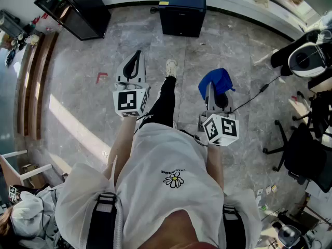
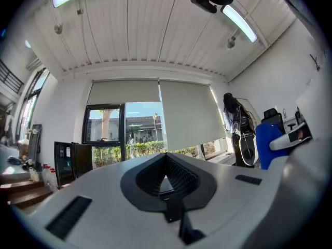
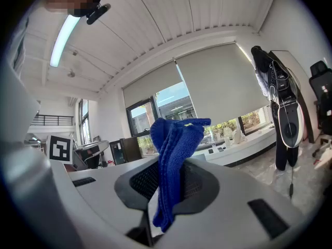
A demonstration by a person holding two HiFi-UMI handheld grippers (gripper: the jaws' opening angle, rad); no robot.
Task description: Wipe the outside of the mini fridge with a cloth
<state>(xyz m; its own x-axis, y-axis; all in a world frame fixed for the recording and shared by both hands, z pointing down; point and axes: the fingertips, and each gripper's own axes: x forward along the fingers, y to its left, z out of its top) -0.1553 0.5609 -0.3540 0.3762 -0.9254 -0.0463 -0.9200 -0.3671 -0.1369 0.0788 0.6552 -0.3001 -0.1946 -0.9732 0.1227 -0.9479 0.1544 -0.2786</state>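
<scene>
Two tools, one cloth (image 1: 217,81), one mini fridge (image 1: 181,10) at 12 o'clock.
Right tool (image 3: 169,166) clamps the blue cloth; left tool (image 2: 166,158) sits closed, empty.

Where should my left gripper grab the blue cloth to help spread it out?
Probably the loose bunched end of the blue cloth, which stands free beyond the right gripper; that gripper's jaws are shut on it partway along. Bring the left gripper, shut and empty, across from its own side with its jaws opened.
</scene>
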